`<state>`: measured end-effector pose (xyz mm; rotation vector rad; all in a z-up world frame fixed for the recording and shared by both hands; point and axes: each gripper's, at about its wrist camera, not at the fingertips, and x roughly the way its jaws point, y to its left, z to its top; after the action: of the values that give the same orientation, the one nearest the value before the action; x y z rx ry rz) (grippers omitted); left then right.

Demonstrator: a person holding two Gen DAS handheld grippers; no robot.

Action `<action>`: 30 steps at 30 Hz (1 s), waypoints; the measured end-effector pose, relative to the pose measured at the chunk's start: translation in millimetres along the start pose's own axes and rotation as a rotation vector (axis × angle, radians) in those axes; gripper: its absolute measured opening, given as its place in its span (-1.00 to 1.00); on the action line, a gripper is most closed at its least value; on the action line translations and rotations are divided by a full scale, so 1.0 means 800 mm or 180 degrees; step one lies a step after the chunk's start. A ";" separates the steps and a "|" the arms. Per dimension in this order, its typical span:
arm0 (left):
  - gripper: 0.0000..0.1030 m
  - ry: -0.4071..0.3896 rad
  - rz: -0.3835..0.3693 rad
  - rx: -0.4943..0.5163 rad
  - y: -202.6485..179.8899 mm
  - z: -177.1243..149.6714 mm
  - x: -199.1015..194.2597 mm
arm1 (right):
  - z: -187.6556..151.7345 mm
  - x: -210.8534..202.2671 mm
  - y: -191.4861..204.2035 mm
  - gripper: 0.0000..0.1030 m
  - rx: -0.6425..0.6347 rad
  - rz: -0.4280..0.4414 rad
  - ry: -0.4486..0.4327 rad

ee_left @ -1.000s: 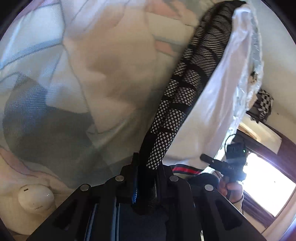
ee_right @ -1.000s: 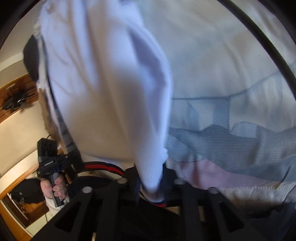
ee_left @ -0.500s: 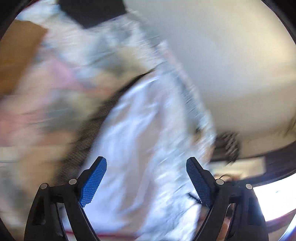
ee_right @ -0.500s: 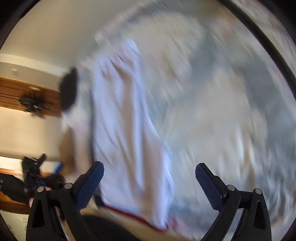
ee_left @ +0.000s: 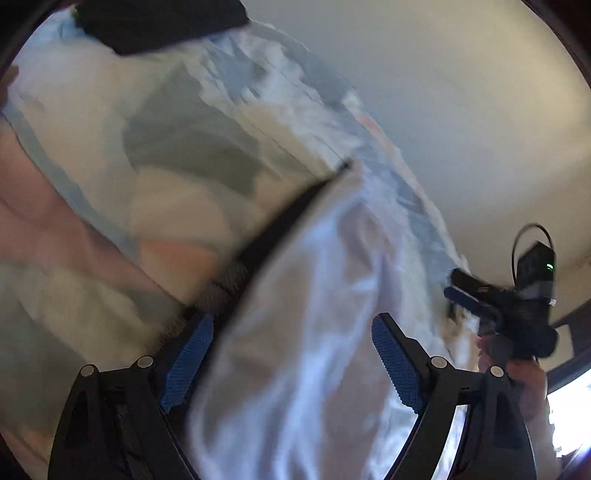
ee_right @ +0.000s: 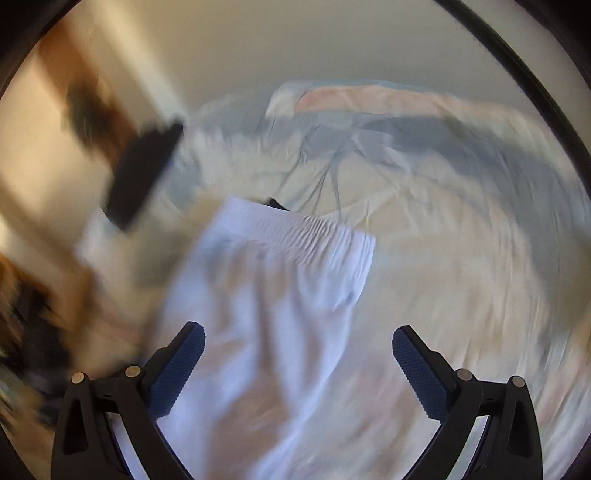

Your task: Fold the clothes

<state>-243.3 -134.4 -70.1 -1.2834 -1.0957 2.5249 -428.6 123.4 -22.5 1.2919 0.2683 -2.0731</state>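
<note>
**Both jaws wide, white garment lying on the bed**

Your left hand-held gripper (ee_left: 291,365) is open. Its jaws opened wide within the last second and now stand apart, and its blue pads (ee_left: 186,363) do not press on anything. The white garment (ee_left: 303,332) passes between them and lies loose on the bed (ee_left: 110,155). A black mesh strip (ee_left: 273,221) runs along the left edge of the garment, just beside the left pad. At the top left a dark item (ee_left: 159,18) lies on the bedding; what it is, you cannot tell because of the blur. At the right edge of this view you see your right hand (ee_left: 517,369) holding the other tool.

Your right hand-held gripper (ee_right: 297,363) is open too. Its jaws have just been opening further, and they are far apart. The garment (ee_right: 266,295) lies between them without touching the pads, as far as the blur lets you see. Its ribbed waistband (ee_right: 295,229) points away from you, flat on the wrinkled bedding (ee_right: 443,240). To the left of the garment, the dark item (ee_right: 140,177) rests near the edge of the bed.
</note>
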 end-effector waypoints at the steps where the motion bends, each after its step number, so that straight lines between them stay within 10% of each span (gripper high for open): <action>1: 0.70 0.0045 0.0013 0.0005 0.005 0.004 0.005 | 0.005 0.017 -0.003 0.98 -0.0089 0.0000 0.0037; 3: 0.70 0.0058 0.0046 0.0021 0.014 0.006 0.014 | 0.018 0.055 -0.023 0.93 0.0074 0.0133 0.0116; 10: 0.70 -0.0051 0.0239 0.0287 0.010 0.002 0.019 | 0.024 0.084 -0.082 -0.22 0.0769 0.0551 0.0033; 14: 0.70 -0.0093 0.0268 0.0257 0.012 0.000 0.021 | 0.024 0.062 -0.110 -0.39 0.0968 0.0529 -0.0053; 21: 0.70 -0.0126 0.0365 0.0332 0.012 -0.008 0.025 | 0.025 0.086 -0.113 -0.31 0.1018 0.0243 0.0001; 26: 0.70 -0.0078 0.0411 0.0392 0.011 -0.011 0.025 | 0.052 0.024 -0.065 0.72 0.0374 -0.0052 -0.0423; 30: 0.70 -0.0072 0.0393 0.0308 0.012 -0.011 0.022 | 0.090 0.015 0.001 0.88 -0.0356 0.0311 -0.0479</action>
<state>-246.0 -130.2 -91.3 -1.3393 -0.9123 2.6508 -483.0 81.7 2.2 1.0564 0.2451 -2.0303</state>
